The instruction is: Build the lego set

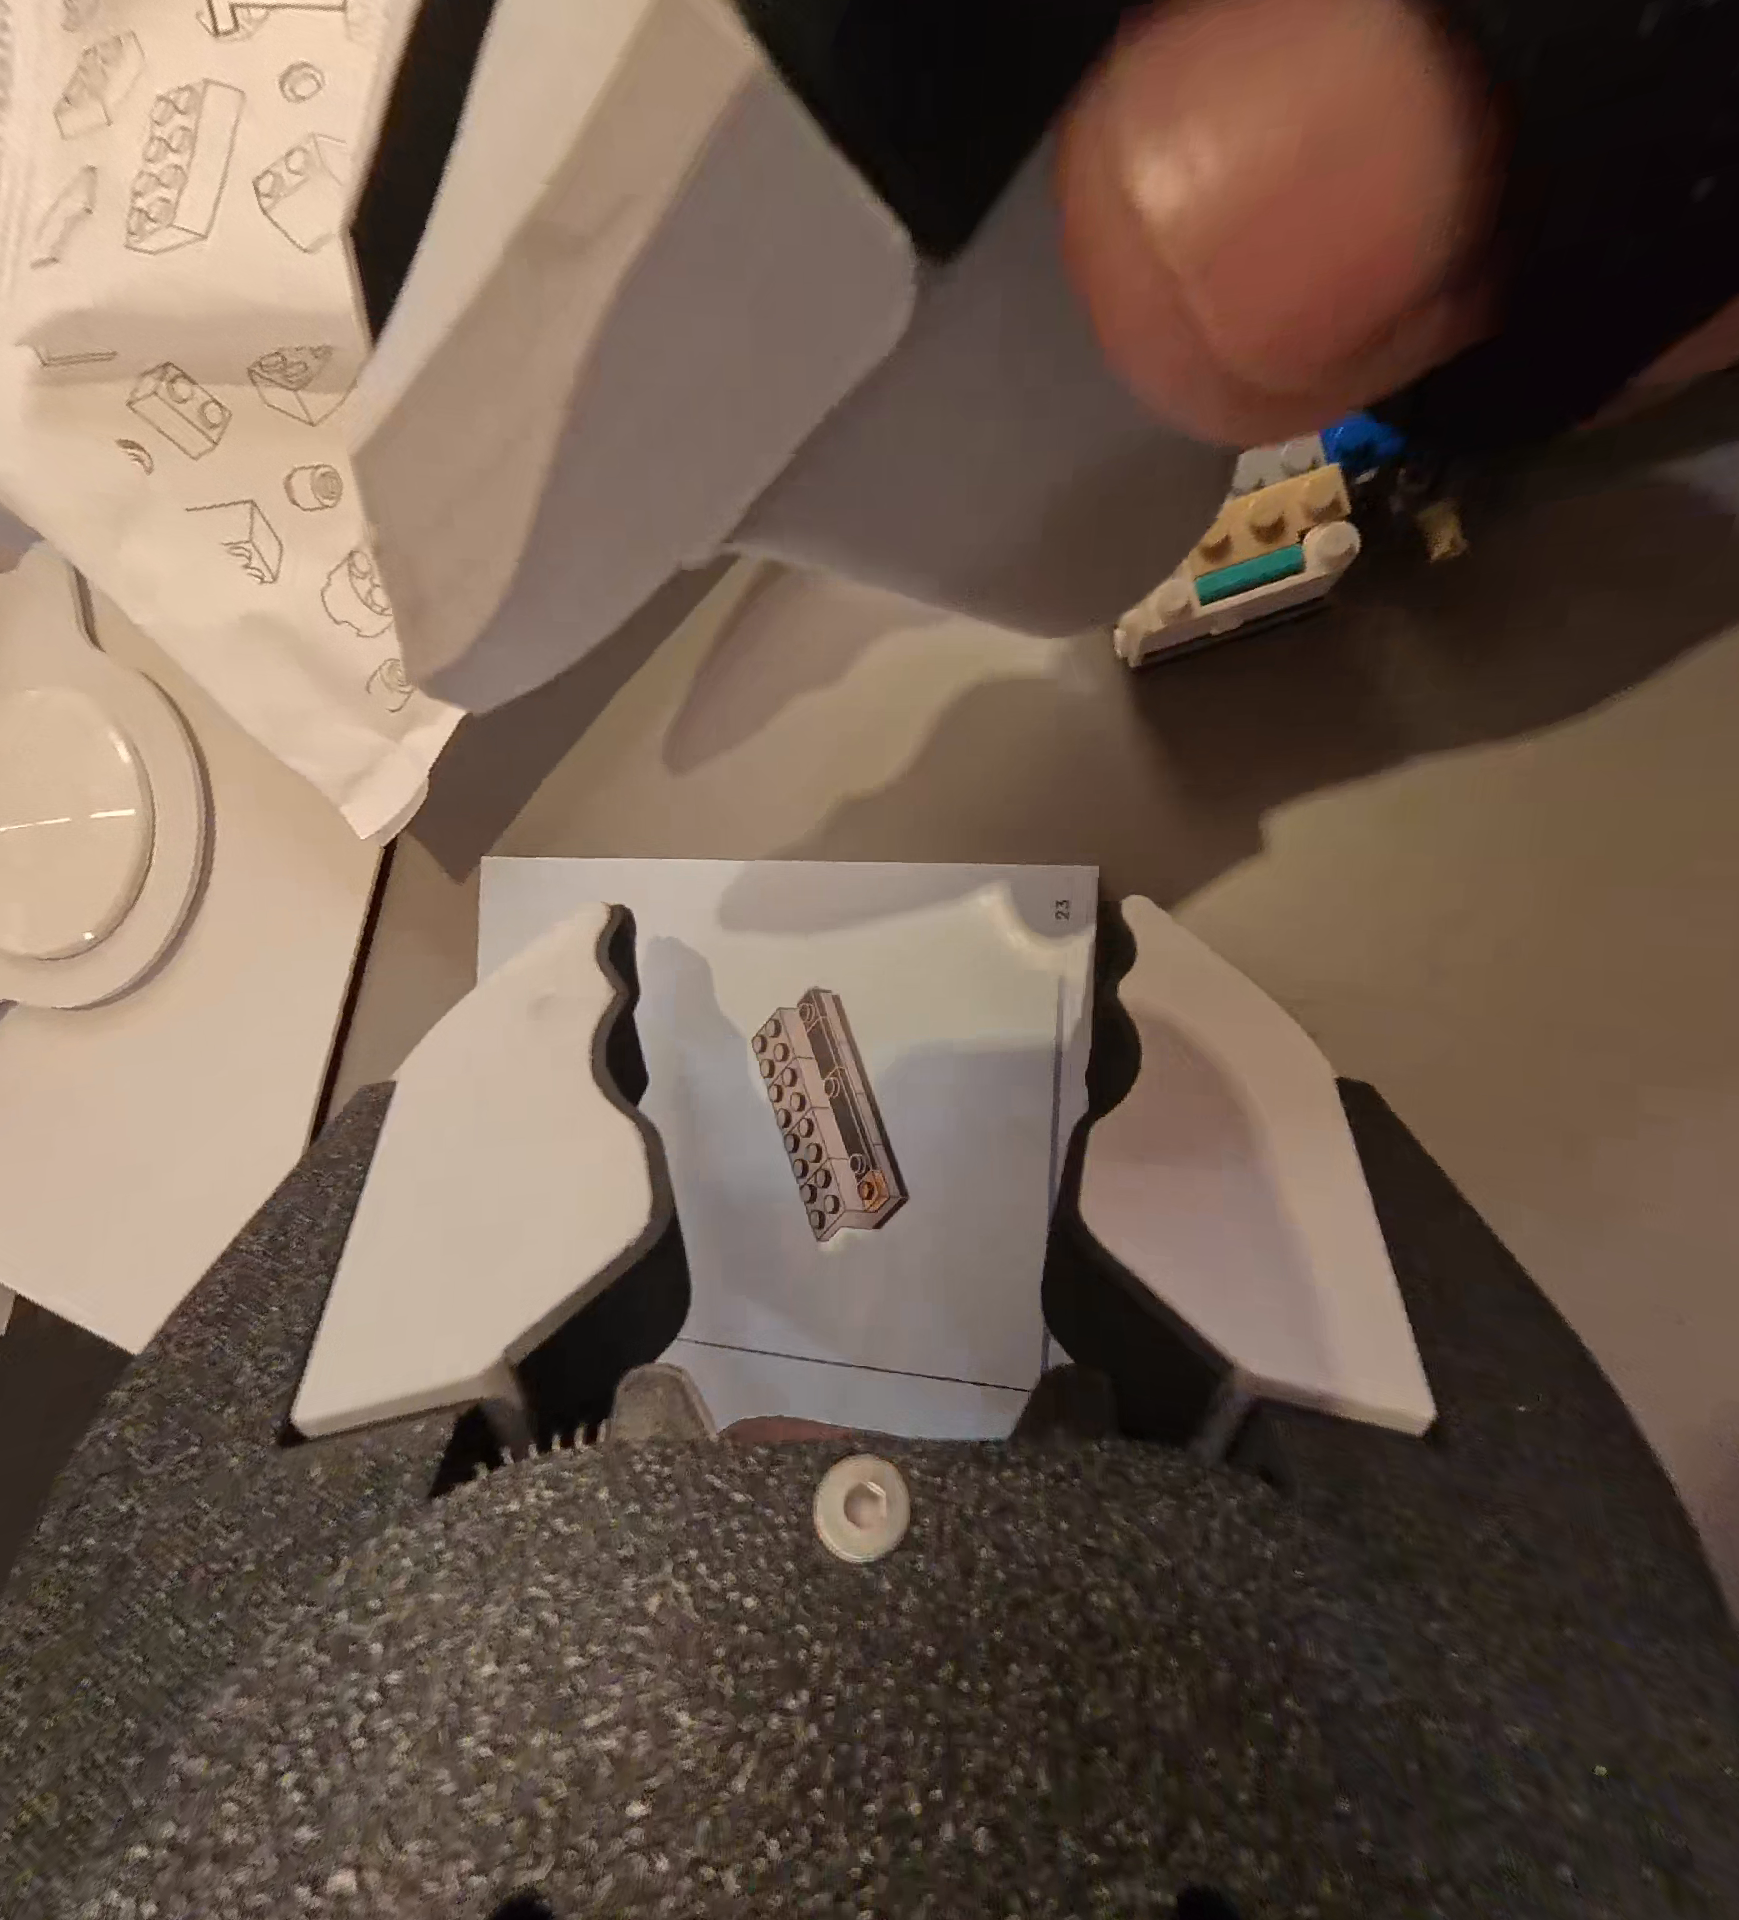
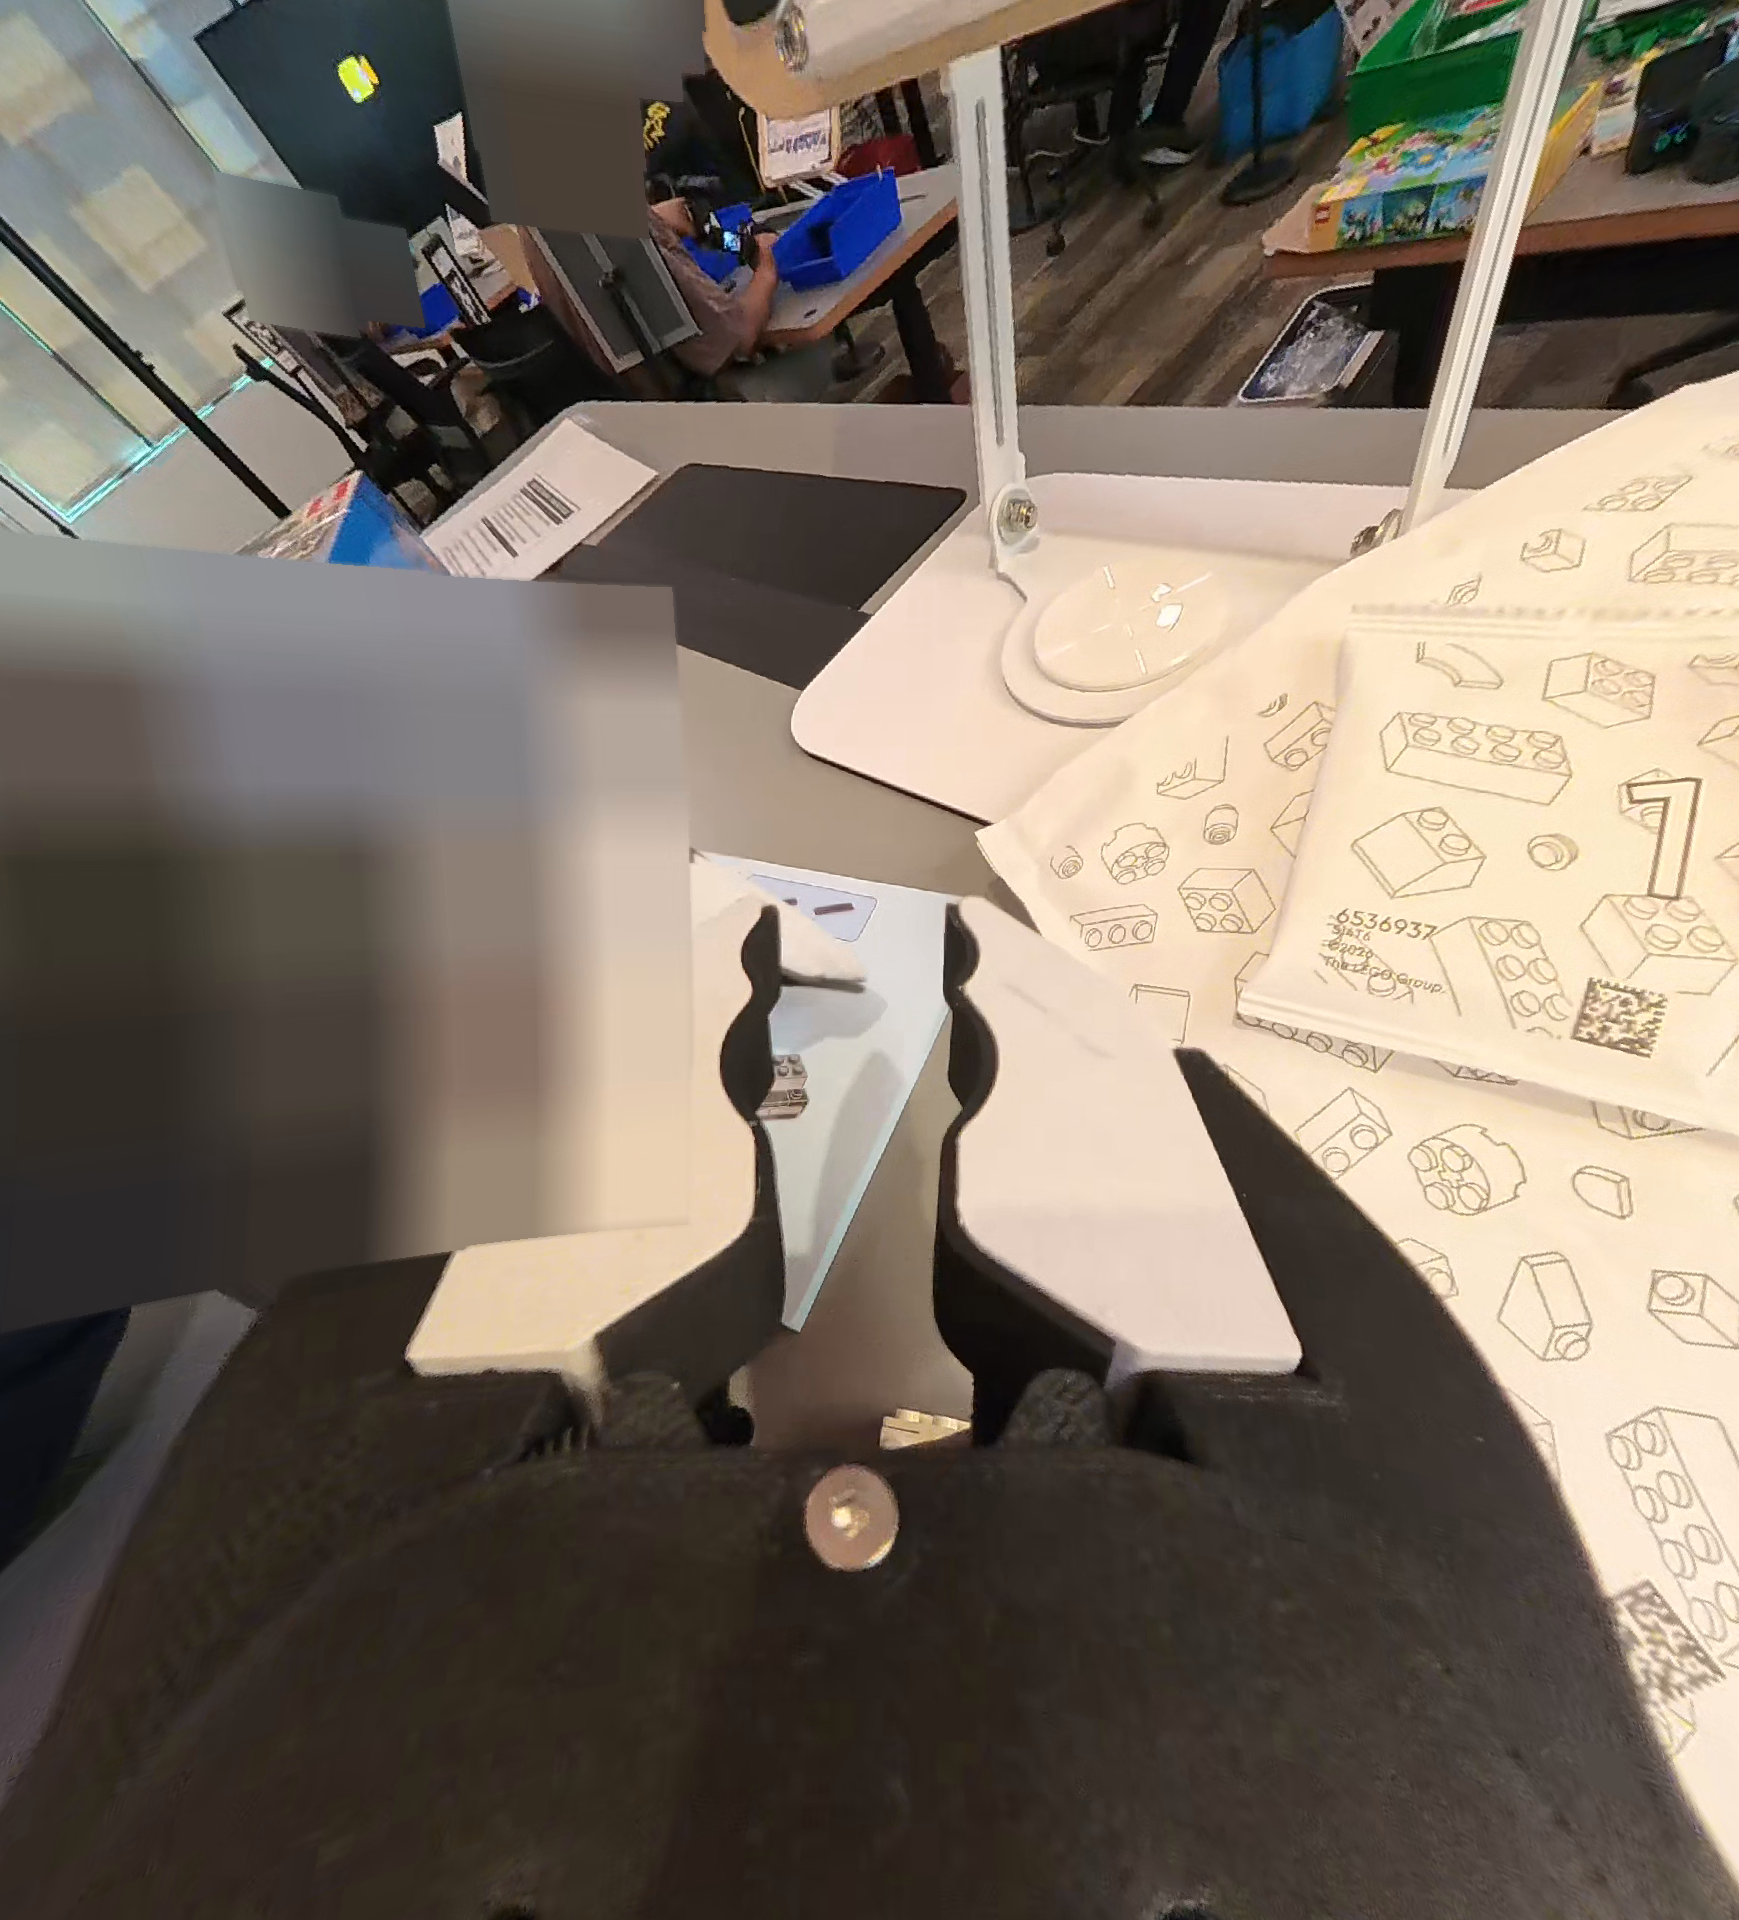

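My left gripper [image 1: 870,914] is open wide and empty, hovering over an open instruction booklet [image 1: 948,1195] whose page shows a drawing of a grey brick assembly. My right gripper [image 2: 862,914] is partly open with nothing between its pads. It hangs above the same booklet [image 2: 875,1039]. In the left wrist view the right gripper [image 1: 636,364] shows blurred at the top, with a person's thumb [image 1: 1270,218] on it. A white fingertip [image 2: 808,951] of the left gripper shows between the right gripper's jaws. A small brick model [image 1: 1249,561] in tan, white, teal and blue sits on the table at the upper right.
White paper bags printed with brick outlines lie at the left [image 1: 169,260] and fill the right of the right wrist view [image 2: 1519,831]. A white stand base with a round disc [image 1: 44,831] [image 2: 948,665] stands beside them. A black mat [image 2: 792,520] lies farther back.
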Motion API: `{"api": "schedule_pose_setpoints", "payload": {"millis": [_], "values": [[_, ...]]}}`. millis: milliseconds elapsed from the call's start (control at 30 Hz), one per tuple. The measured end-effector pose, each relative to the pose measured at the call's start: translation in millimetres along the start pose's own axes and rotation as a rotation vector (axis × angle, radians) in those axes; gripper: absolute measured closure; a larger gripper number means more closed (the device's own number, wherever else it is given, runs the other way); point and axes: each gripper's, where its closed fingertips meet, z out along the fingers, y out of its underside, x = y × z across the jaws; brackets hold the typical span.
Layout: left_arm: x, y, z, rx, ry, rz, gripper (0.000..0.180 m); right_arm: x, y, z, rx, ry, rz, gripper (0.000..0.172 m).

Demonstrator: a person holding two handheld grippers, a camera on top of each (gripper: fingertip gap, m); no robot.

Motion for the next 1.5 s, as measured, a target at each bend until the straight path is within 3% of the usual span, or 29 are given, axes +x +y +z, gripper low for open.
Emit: {"api": "schedule_pose_setpoints", "payload": {"millis": [433, 700, 900, 1067, 1500], "values": [[0.0, 3.2, 0.3, 0.0, 0.036, -0.069, 0.097, -5.7, 4.2, 4.0, -0.035, -0.015, -0.001, 0.141], [-6.9, 3.8, -12.2, 0.047, 0.062, -0.145, 0.098, 2.4, 33.1, 8.3, -0.227, 0.021, 0.012, 0.142], [-14.0, 8.7, -21.3, 0.06, 0.065, -0.189, 0.1, 5.3, 57.7, 3.7, -0.424, 0.095, -0.139, 0.147], [-14.0, 11.1, -24.1, 0.062, 0.076, -0.19, 0.1, -4.9, 80.6, 0.0, -0.568, 0.048, -0.228, 0.149], [-8.5, 13.6, -28.7, 0.068, 0.122, -0.188, 0.1, -13.5, 80.7, 12.9, -0.53, 0.057, -0.482, 0.147]]}}
